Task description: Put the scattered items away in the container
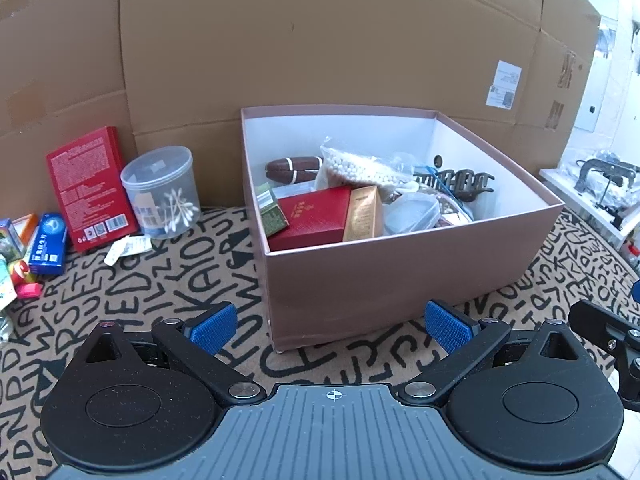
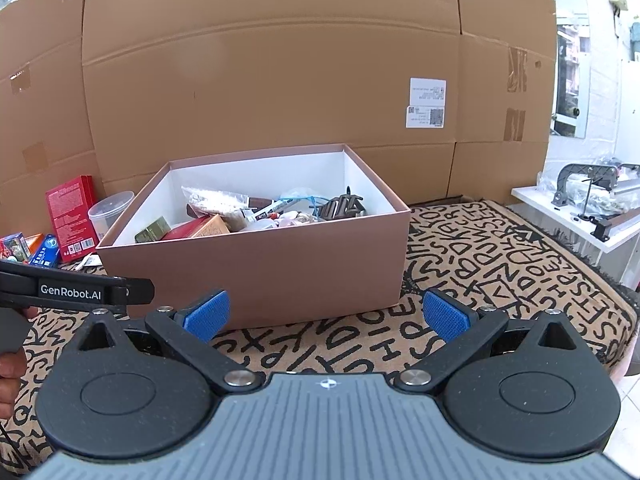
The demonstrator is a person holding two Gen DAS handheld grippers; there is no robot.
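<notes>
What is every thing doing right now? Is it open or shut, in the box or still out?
Left gripper: open, empty.
Right gripper: open, empty.
Pink box: lid off, partly filled.
Hair claw: inside the box.
Bead bag: inside the box.
Cotton swab jar: lid on, still out on the mat.
Red book: out, leaning on the cardboard.
Blue packet: out on the mat.

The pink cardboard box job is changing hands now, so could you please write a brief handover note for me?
Left gripper: open, empty, in front of the box.
Right gripper: open, empty, likewise.
Pink cardboard box: already holds a small red case, a bag of white beads and a brown hair claw.
Left to do: the flat red carton, the clear tub of cotton swabs and the blue packet sit on the mat left of the box.
</notes>
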